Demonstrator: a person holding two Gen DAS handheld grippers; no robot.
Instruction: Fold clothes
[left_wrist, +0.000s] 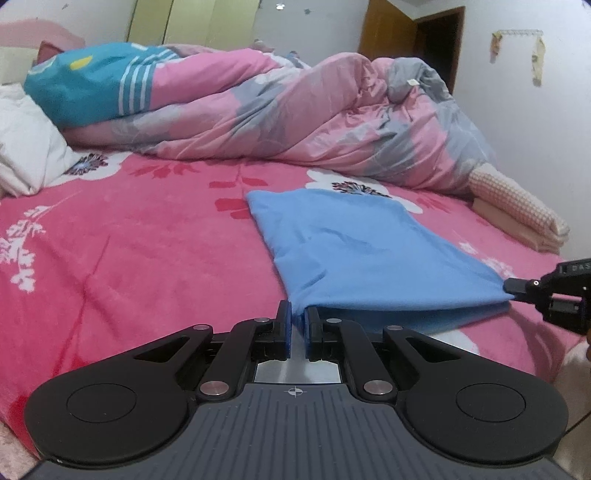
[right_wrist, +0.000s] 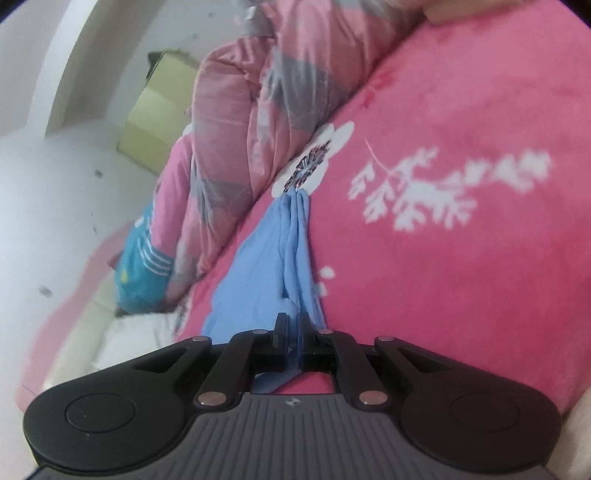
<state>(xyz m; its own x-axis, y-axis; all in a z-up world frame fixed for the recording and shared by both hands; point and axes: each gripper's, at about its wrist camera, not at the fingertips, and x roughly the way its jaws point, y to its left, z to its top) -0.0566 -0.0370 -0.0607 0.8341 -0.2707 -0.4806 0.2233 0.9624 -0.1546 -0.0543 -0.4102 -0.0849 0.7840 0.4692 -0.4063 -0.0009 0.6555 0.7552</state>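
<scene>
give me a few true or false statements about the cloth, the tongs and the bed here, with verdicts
1. The left tongs are shut on a corner of the blue cloth. True.
2. The right tongs are open and hold nothing. False: they are shut on the cloth, which runs between their fingers.
3. The cloth lies on a pink flowered blanket. True.
4. The cloth is crumpled in a ball. False: it is spread fairly flat, with its near edge held between the two tongs.
5. A pink and grey quilt is heaped beyond the cloth. True.
6. The cloth is red. False: it is light blue.
</scene>
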